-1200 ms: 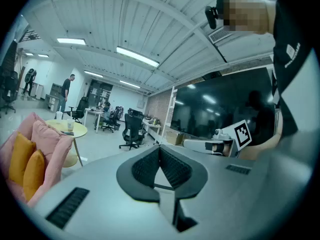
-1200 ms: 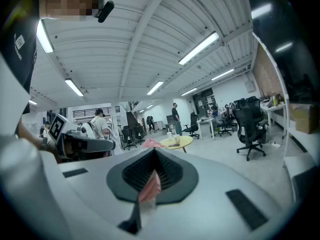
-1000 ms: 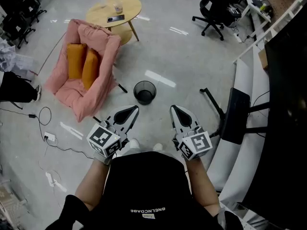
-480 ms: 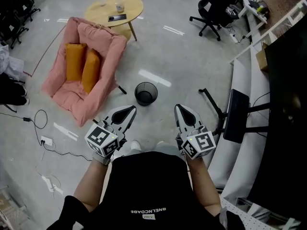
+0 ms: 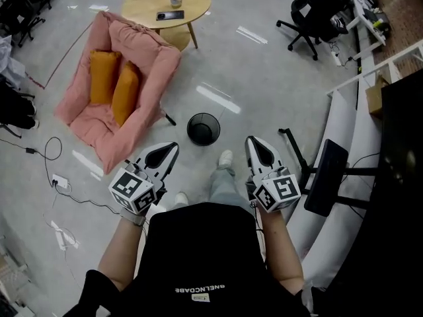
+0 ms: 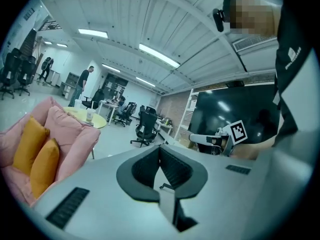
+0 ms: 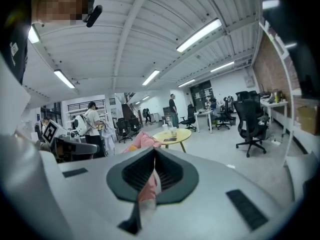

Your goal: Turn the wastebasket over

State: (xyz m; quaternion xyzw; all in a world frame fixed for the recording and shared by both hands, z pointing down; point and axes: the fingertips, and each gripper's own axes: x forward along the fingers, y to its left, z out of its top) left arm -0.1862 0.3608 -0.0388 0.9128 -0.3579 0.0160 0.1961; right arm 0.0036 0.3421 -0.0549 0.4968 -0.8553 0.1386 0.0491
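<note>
Vs a second ago: person steps forward, one grey-trousered leg with white shoe now shows ahead of the torso in head view. Both grippers have come forward and a bit lower. The black mesh round wastebasket now sits more squarely between and ahead of the two tips. The gap is smaller, but there is no contact.

Left gripper: fingers together, nothing between them. Right gripper: fingers together, also empty. Both point roughly level, not at the basket; neither gripper view shows it.

Wastebasket stands upright on the grey glossy floor, mouth up, in open floor well away from any wall edge. Not turned yet. Judgement: still the approach step. The fingers must open and drop to the rim before any tipping.

Around:
- pink fabric armchair with two orange cushions, near the basket's left; its dark leg reaches toward the basket
- round light-wood table behind it, phone and cup on top
- black office chair, far right
- black metal stand foot, beside the right gripper
- cables and white power strip, left floor

Likely in the way: the person's own leading foot is close to the basket, and the armchair leg limits room to tip it leftward.
</note>
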